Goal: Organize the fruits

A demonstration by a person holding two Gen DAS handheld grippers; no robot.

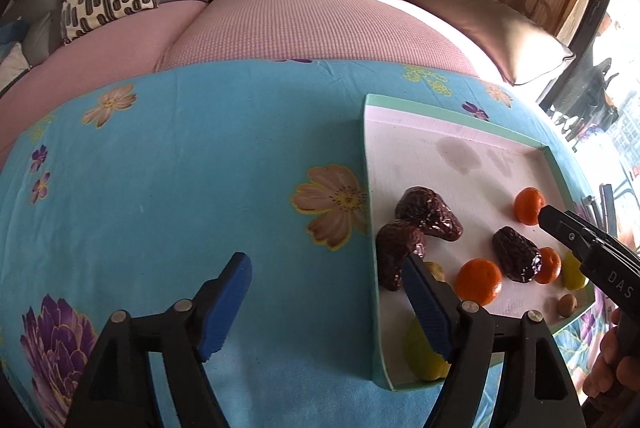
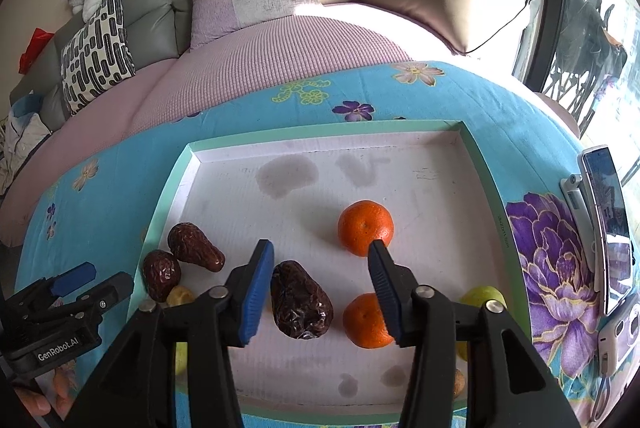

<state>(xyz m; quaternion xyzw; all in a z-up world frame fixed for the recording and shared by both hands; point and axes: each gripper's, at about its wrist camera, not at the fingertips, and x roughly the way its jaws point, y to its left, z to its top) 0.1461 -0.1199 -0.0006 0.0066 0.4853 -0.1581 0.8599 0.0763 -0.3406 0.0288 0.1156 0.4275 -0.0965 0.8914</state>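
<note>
Tray (image 2: pixel 192 163): shallow, white floor, green rim, on the floral cloth (image 1: pixel 180 155); holds all the fruit, loosely scattered, likely awaiting sorting by kind
Right gripper (image 2: pixel 322 288): spread wide, empty, hanging over the tray's near half, straddling the middle date (image 2: pixel 301 302) and near orange (image 2: pixel 366 320); probably lining up on one of them
Middle date axis: long axis running from near edge toward far-left corner, narrow end pointing away
Left gripper (image 1: pixel 328 302): agape, holding nothing, one finger (image 1: pixel 426 304) over the tray's left edge
Left dates (image 2: pixel 194 246): two by the left edge, touching
Far orange (image 2: pixel 365 227): mid-tray, apart from the rest
</note>
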